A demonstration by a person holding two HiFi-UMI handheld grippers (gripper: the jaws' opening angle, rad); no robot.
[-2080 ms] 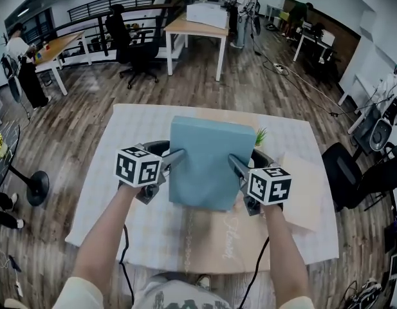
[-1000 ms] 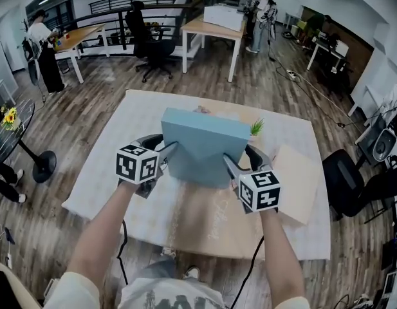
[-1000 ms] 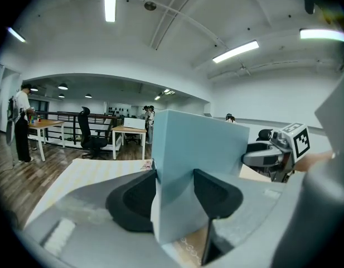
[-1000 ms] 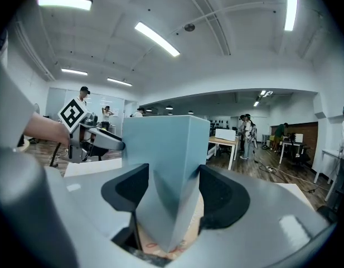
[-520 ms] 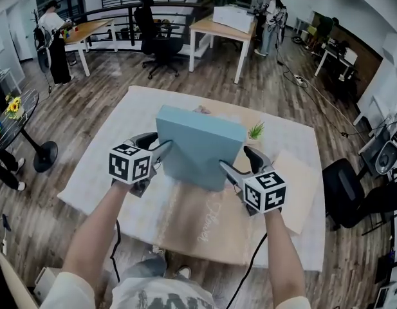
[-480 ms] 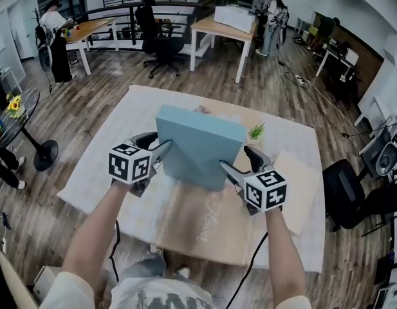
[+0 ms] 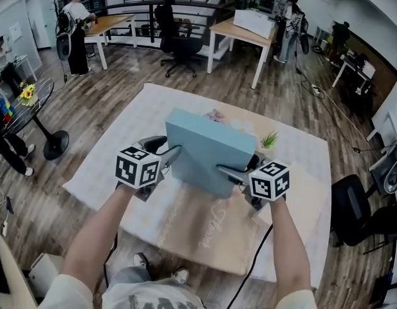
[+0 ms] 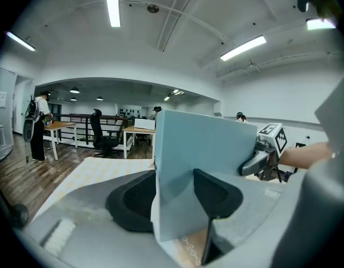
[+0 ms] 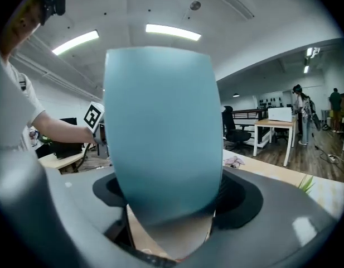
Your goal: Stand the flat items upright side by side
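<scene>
A light blue flat box [image 7: 208, 150] stands nearly upright on the table, held between my two grippers. My left gripper [image 7: 169, 150] is shut on its left edge; in the left gripper view the box [image 8: 205, 161] sits pinched between the dark pads [image 8: 132, 205]. My right gripper [image 7: 234, 171] is at the box's right edge. Its jaws are opening, with the box [image 9: 160, 127] still between them and filling the right gripper view. A tan flat board [image 7: 302, 211] lies flat on the table to the right.
The table carries a white cloth [image 7: 114, 147] and a tan mat [image 7: 204, 227] near me. A small green plant [image 7: 269, 139] and a pink item [image 7: 214, 115] sit behind the box. Desks, office chairs and people stand farther back.
The blue box has tipped up from leaning toward me to nearly upright. The right gripper's jaws have spread wider around its edge. The left gripper keeps its hold.
</scene>
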